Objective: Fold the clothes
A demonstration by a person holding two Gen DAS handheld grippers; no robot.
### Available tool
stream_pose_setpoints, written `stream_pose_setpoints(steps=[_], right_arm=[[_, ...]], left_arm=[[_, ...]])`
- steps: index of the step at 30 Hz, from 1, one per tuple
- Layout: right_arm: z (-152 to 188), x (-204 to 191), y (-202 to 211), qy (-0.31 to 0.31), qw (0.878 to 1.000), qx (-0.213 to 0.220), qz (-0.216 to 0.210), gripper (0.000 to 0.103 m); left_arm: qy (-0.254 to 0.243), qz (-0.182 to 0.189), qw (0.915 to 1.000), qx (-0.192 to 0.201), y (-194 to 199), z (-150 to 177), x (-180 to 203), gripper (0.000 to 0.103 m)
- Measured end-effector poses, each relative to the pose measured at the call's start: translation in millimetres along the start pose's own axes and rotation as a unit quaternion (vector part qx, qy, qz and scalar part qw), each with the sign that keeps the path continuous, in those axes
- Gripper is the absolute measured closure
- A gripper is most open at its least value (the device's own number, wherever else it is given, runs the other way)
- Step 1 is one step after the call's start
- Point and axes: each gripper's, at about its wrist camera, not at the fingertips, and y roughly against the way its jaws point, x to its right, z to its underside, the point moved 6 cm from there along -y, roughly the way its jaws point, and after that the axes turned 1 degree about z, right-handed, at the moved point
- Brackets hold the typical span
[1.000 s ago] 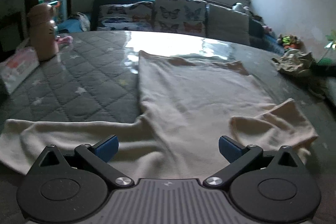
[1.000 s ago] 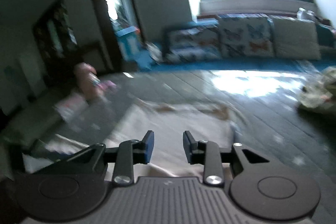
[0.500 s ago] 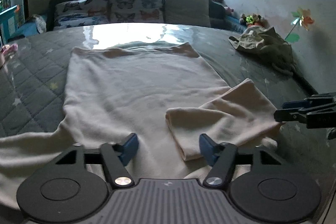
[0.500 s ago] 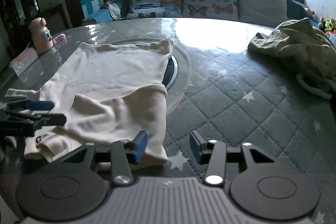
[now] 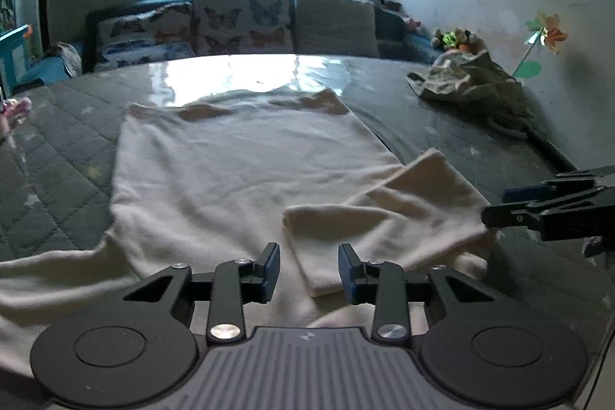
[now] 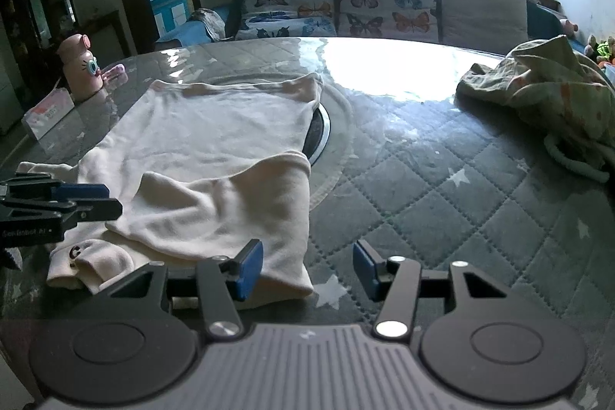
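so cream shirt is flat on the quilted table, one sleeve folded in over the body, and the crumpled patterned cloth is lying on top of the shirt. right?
Not quite. The crumpled patterned cloth is not on the cream shirt; it lies apart from it, on the quilted table near the wall side, as the right wrist view shows. The rest holds: the shirt lies flat with one sleeve folded in over the body.

Cream shirt (image 5: 238, 164), plain. Grey quilted table cover (image 6: 453, 202) with diamond stitching and white stars. Blue pads on black gripper fingers (image 5: 272, 264). Butterfly-print cushions (image 6: 384, 4) on white. Pink bottle (image 6: 78, 64). Pale green crumpled cloth (image 6: 546, 91), orange-flecked.
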Motion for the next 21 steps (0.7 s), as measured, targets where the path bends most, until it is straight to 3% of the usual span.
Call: stream_pose_setpoints(steps=[4, 5, 8, 21], right_arm=[[3, 0, 1, -0.001, 1.0, -0.001, -0.001, 0.049], [4, 0, 2, 0.001, 1.0, -0.002, -0.001, 0.047], [7, -2, 3, 0.009, 1.0, -0.002, 0.002, 0.046], [15, -22, -6, 0.053, 0.999, -0.005, 0.011, 0.038]], left_arm=[[0.016, 0.003, 0.9998, -0.011, -9, 1, -2, 0.075], [0.019, 0.005, 0.9998, -0.01, -9, 1, -2, 0.085], [0.016, 0.0, 0.9999, -0.004, -8, -1, -1, 0.1], [0.002, 0.016, 0.9939, 0.109, 57, -76, 7, 0.101]])
